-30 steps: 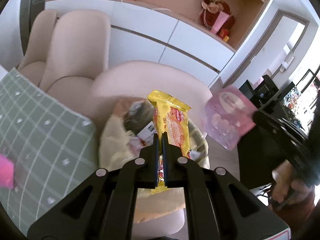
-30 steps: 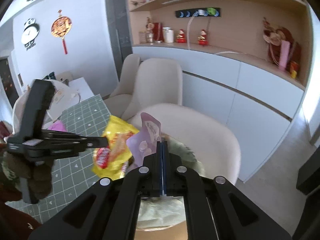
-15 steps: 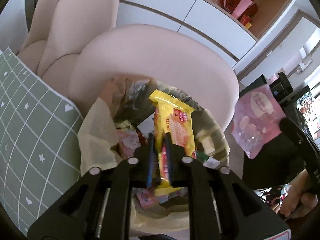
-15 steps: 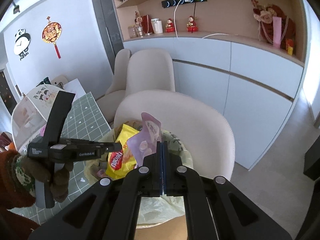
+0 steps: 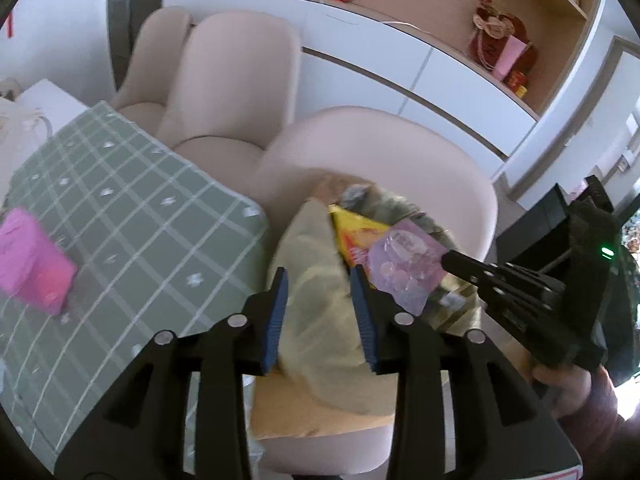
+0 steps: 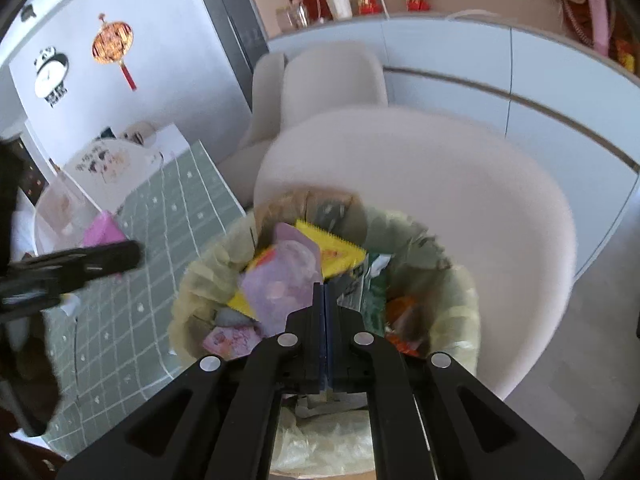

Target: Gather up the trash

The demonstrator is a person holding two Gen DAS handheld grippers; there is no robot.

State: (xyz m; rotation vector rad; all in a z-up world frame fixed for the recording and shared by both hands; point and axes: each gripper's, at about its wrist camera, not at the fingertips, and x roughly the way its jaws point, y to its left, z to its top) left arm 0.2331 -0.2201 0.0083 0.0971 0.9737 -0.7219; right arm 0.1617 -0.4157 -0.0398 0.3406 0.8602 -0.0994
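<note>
A trash bin lined with a yellowish bag (image 6: pixel 188 292) (image 5: pixel 316 308) stands on a beige chair seat. The yellow snack wrapper (image 5: pixel 352 236) (image 6: pixel 340 248) lies in the bin. My left gripper (image 5: pixel 320 296) is open and empty, just above the bin's near rim. My right gripper (image 6: pixel 323 292) is shut on a pink-lilac pouch (image 6: pixel 280 280) and holds it over the bin's mouth; the pouch also shows in the left wrist view (image 5: pixel 400 264). Several other wrappers lie in the bin.
A green checked tablecloth (image 5: pixel 120 216) covers the table left of the bin, with a pink packet (image 5: pixel 32 256) on it. Beige chairs (image 5: pixel 236 80) and a white cabinet (image 5: pixel 380 64) stand behind. The bin's chair back (image 6: pixel 480 216) curves around the far side.
My left gripper opened and let the yellow wrapper drop into the bin, then drew back. My right gripper moved down over the bin with the pouch.
</note>
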